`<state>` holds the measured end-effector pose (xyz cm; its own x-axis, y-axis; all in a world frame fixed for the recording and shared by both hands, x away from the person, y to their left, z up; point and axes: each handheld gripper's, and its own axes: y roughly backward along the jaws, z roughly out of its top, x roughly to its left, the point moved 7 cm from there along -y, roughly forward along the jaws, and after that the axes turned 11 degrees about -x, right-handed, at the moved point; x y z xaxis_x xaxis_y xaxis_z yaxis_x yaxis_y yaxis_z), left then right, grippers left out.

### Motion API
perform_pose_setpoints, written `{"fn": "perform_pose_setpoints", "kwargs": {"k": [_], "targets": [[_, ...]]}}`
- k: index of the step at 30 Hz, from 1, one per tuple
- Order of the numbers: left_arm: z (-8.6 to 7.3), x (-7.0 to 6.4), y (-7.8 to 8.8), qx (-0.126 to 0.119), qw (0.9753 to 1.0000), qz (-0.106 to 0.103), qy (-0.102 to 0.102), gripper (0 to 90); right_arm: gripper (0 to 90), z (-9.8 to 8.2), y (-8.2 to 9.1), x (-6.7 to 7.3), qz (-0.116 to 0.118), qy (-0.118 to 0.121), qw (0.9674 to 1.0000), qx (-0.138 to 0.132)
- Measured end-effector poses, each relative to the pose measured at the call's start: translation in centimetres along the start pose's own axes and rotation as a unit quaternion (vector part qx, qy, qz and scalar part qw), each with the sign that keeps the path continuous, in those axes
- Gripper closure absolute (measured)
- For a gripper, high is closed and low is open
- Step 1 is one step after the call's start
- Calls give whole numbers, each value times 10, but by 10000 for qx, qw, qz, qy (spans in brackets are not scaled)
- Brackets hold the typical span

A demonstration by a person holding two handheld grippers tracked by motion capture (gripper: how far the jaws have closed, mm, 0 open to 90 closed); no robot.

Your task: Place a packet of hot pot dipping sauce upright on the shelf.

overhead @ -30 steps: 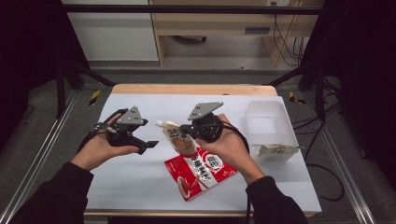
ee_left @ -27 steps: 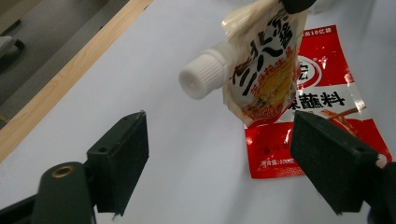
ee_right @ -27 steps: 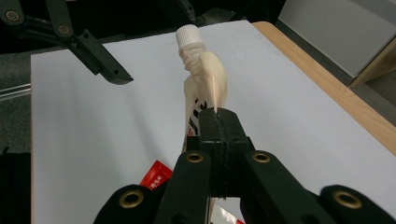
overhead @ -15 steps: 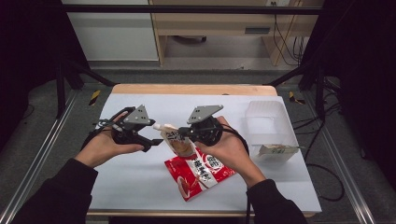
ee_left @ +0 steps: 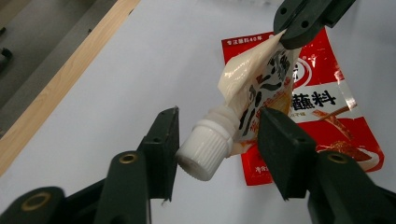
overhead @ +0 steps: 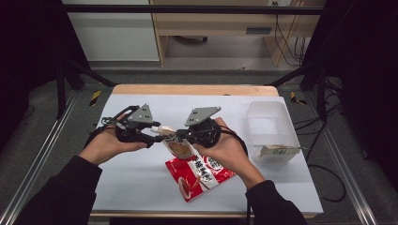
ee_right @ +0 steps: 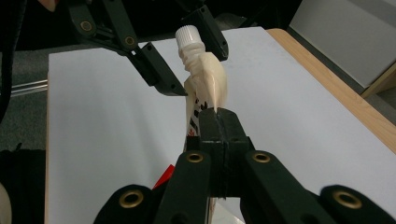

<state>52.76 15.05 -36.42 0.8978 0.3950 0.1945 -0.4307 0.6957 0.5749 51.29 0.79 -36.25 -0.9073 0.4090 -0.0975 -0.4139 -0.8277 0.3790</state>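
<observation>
White cap [ee_left: 205, 148] between closing left gripper [ee_left: 219, 140] jaws (untouched) | right gripper [ee_right: 219, 122] pinches pouch [ee_right: 205, 88]

Bare table [overhead: 126, 183] left of the red packet [overhead: 199, 176]; clear tub [overhead: 272, 126] (right side) blocks passage

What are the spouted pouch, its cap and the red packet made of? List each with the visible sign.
Spouted pouch: likely soft plastic film, glossy; it creases and folds where the right gripper pinches it.
Cap: apparently hard white plastic, matte, with moulded ribs.
Red packet: probably laminated plastic or foil film, shiny, with a printed surface, lying flat.
</observation>
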Motion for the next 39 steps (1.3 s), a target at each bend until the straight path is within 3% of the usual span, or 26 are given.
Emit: {"fn": "perform_pose_setpoints", "kwargs": {"k": [3,8,21,31,39], "targets": [[1,3,-1,17,9999,110,-6,536,900,0,0,-1,-19,-26,10000,-14],[1,4,-4,62,9999,107,-4,565,900,-1,1,-1,-28,-40,10000,1],[8,-6,-6,172,9998,-36,27,706,900,-8,7,-10,-205,9,9998,33],[20,-13,-11,322,9991,-174,-221,728,893,-13,13,-16,-231,11,9991,352],[26,-18,-12,470,9977,-209,-434,731,847,-16,15,-16,-171,211,9973,677]]}}
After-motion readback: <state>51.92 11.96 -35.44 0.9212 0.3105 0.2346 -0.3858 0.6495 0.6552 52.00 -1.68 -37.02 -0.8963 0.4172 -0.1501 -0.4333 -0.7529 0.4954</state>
